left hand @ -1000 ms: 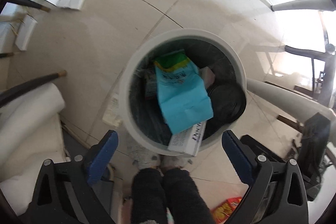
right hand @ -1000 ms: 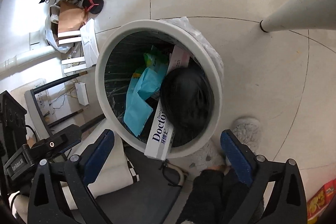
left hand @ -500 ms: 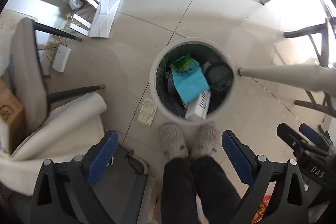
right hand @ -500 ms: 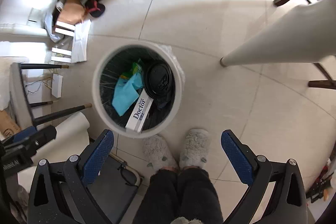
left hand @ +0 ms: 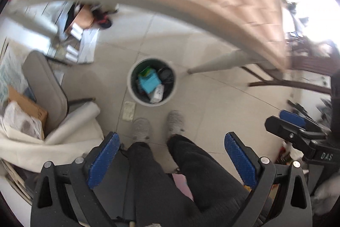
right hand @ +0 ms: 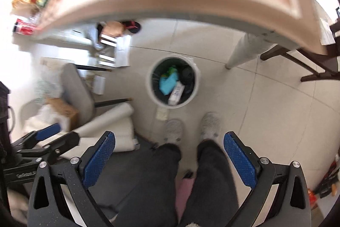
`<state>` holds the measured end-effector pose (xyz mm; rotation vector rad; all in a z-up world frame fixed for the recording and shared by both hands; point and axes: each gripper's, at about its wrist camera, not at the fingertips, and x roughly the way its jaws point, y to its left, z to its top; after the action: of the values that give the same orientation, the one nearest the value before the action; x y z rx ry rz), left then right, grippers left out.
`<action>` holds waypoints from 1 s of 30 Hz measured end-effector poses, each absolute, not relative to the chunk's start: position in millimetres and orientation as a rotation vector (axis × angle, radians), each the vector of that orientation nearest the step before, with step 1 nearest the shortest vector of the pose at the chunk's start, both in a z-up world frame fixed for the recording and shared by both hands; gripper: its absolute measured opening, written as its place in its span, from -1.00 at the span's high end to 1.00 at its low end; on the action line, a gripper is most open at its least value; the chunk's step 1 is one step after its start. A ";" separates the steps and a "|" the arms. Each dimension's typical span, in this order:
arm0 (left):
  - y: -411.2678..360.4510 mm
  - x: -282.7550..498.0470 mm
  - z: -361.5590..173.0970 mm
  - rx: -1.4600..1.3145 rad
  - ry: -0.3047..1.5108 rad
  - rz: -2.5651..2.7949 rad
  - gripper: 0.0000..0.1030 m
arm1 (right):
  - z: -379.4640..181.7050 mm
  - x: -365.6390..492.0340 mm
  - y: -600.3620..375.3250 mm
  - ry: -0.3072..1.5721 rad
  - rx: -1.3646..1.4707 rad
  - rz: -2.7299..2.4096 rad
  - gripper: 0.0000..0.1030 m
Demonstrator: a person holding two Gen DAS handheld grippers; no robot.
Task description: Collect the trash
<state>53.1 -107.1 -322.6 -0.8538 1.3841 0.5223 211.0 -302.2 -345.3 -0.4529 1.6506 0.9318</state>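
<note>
Both my left gripper (left hand: 170, 154) and right gripper (right hand: 169, 154) hang with jaws spread wide and empty, high above pale glossy floor tiles (right hand: 276, 103). Below, beside a table leg (right hand: 244, 50), the round white trash bin (left hand: 132, 90) stands on open floor ahead of the person's slippered feet (left hand: 175, 122), holding a teal packet (left hand: 149, 83), a white box (right hand: 176, 93) and a black lid (right hand: 188, 76).

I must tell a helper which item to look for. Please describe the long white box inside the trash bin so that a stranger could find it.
On the tiled floor, before the person's slippers, stands a round white trash bin. Inside, against its near rim, leans the long white box. Unlike the turquoise packet and black lid beside it, it is white with printed lettering.
</note>
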 end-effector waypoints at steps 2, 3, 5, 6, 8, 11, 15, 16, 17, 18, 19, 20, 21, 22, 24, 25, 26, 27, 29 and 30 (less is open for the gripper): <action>-107.1 51.3 -289.8 -0.820 1.361 0.478 -0.96 | -302.1 206.8 -309.3 1.628 -0.434 0.945 -1.00; -108.0 50.0 -276.3 -0.810 1.348 0.458 -0.96 | -283.8 203.1 -313.5 1.619 -0.422 0.946 -1.00; -108.0 46.1 -250.9 -0.782 1.324 0.423 -0.96 | -245.1 196.2 -323.1 1.603 -0.368 0.955 -1.00; -107.6 43.3 -238.2 -0.771 1.309 0.405 -0.96 | -229.4 191.8 -326.6 1.593 -0.353 0.958 -1.00; -106.6 37.9 -218.0 -0.755 1.279 0.376 -0.96 | -196.6 179.4 -335.3 1.570 -0.315 0.960 -1.00; -106.5 29.3 -190.2 -0.720 1.241 0.333 -0.97 | -159.3 160.4 -346.3 1.541 -0.261 0.958 -1.00; -109.0 16.6 -162.9 -0.689 1.196 0.293 -1.00 | -116.5 134.8 -362.2 1.498 -0.205 0.936 -1.00; -110.0 13.8 -157.7 -0.687 1.188 0.283 -1.00 | -108.3 128.9 -365.6 1.490 -0.195 0.929 -1.00; -110.5 12.3 -152.6 -0.684 1.184 0.280 -1.00 | -103.6 123.6 -366.9 1.482 -0.190 0.925 -1.00; -112.0 10.5 -148.9 -0.683 1.180 0.272 -1.00 | -99.0 118.2 -369.7 1.476 -0.181 0.920 -1.00; -112.2 7.0 -142.7 -0.684 1.175 0.263 -1.00 | -94.5 113.2 -372.5 1.472 -0.177 0.913 -1.00; -113.9 3.4 -138.2 -0.682 1.170 0.258 -1.00 | -90.2 108.2 -375.0 1.471 -0.172 0.912 -1.00; -115.5 1.6 -134.9 -0.678 1.166 0.256 -1.00 | -88.4 104.2 -377.5 1.470 -0.165 0.912 -1.00; -118.4 -0.8 -131.5 -0.674 1.161 0.252 -1.00 | -84.7 100.6 -380.0 1.468 -0.162 0.910 -1.00; -120.2 -6.9 -125.9 -0.674 1.153 0.249 -1.00 | -81.2 94.9 -383.2 1.465 -0.162 0.914 -1.00; -121.3 -8.2 -124.3 -0.674 1.150 0.250 -1.00 | -80.6 92.6 -384.8 1.464 -0.160 0.916 -1.00; -123.1 -10.8 -122.0 -0.676 1.148 0.246 -1.00 | -78.0 90.1 -386.9 1.463 -0.160 0.917 -1.00; -124.1 -10.5 -121.0 -0.681 1.146 0.246 -1.00 | -78.5 89.6 -387.0 1.461 -0.160 0.919 -1.00; -127.3 -15.0 -117.9 -0.677 1.141 0.245 -1.00 | -76.0 87.8 -389.9 1.458 -0.156 0.924 -1.00; -128.9 -15.3 -117.0 -0.680 1.139 0.245 -1.00 | -74.7 87.1 -391.2 1.454 -0.155 0.927 -1.00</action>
<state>-15.3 -128.9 -117.0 -0.6796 1.1394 0.2447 87.1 -391.2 -74.7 -0.1549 1.4541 0.9270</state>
